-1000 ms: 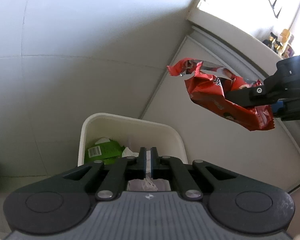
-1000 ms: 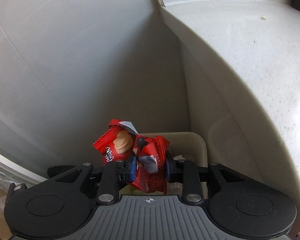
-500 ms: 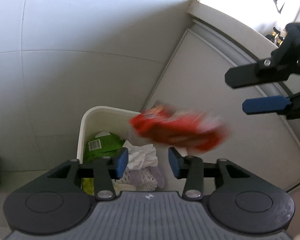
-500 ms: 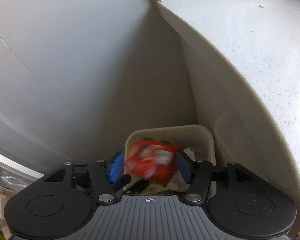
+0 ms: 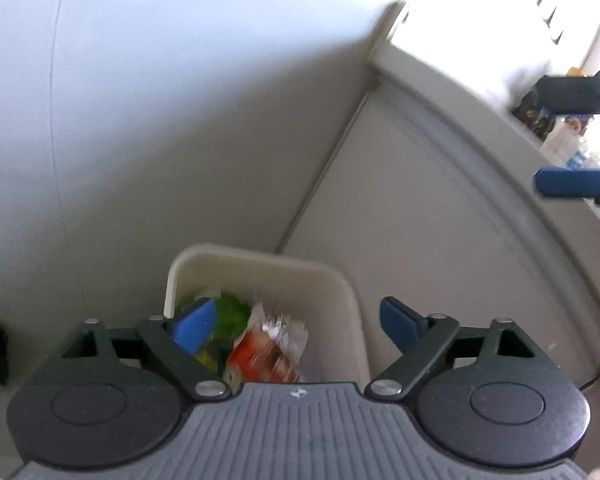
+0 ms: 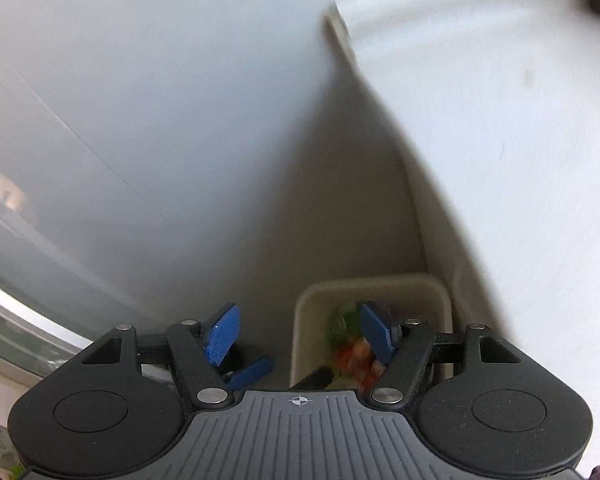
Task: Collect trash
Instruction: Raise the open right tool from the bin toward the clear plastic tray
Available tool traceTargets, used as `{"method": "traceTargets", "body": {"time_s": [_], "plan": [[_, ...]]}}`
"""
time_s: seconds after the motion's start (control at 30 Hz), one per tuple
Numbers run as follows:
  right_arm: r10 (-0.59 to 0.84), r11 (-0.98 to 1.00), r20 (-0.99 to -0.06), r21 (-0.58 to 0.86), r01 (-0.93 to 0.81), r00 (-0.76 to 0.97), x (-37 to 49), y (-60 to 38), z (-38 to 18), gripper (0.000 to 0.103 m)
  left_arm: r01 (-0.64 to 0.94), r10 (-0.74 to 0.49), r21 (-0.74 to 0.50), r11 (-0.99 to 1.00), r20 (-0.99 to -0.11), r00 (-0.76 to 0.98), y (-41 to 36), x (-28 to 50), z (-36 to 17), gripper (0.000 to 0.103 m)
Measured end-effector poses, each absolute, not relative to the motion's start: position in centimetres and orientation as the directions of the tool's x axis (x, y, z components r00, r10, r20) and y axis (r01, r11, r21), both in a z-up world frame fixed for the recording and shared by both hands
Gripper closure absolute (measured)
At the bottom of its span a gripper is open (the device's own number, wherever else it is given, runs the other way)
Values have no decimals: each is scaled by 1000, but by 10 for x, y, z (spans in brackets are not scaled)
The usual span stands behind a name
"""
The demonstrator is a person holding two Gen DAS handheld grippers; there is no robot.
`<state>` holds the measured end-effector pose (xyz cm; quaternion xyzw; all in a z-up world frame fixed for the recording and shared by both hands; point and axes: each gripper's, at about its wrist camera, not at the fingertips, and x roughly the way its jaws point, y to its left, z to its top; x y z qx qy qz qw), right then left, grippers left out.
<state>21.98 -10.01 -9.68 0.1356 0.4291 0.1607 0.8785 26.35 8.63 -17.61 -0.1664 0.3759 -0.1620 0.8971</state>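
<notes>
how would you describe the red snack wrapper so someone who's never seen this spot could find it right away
Look at the floor where the pale wall meets the white cabinet: a cream, open-topped bin stands in that corner. The red snack wrapper lies inside it on top of the other trash, beside a green packet. It is the only red piece there, crumpled, with a silvery torn edge.

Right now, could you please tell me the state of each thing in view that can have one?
left gripper: open, holding nothing, above the bin.
right gripper: open, holding nothing.
trash bin: uncovered, partly filled.
red snack wrapper: crumpled, lying inside the bin on top.
green wrapper: inside the bin, blurred.
</notes>
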Motion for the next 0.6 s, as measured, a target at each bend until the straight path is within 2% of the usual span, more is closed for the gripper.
{"method": "traceTargets", "body": {"time_s": [0.03,0.17,0.3,0.47,0.6], "plan": [[385,915,-689,372,-157,614,219,-111,-83,25,174,-414,-412,894,-615,672,86,263,-168,7],[244,957,-622,278,-81,744,225,-168,-36,17,205,-432,-412,888,-593,679,78,263,-133,1],[-59,983,-565,110,146,823,236,-237,-17,10,234,-461,-428,873,-568,682,60,258,-111,1],[-424,892,-484,-79,445,765,260,-319,-23,5,310,-526,-447,839,-521,673,27,262,-86,1],[-554,803,-506,-119,583,661,306,-370,-56,3,380,-570,-437,815,-491,658,-1,267,-65,1]]}}
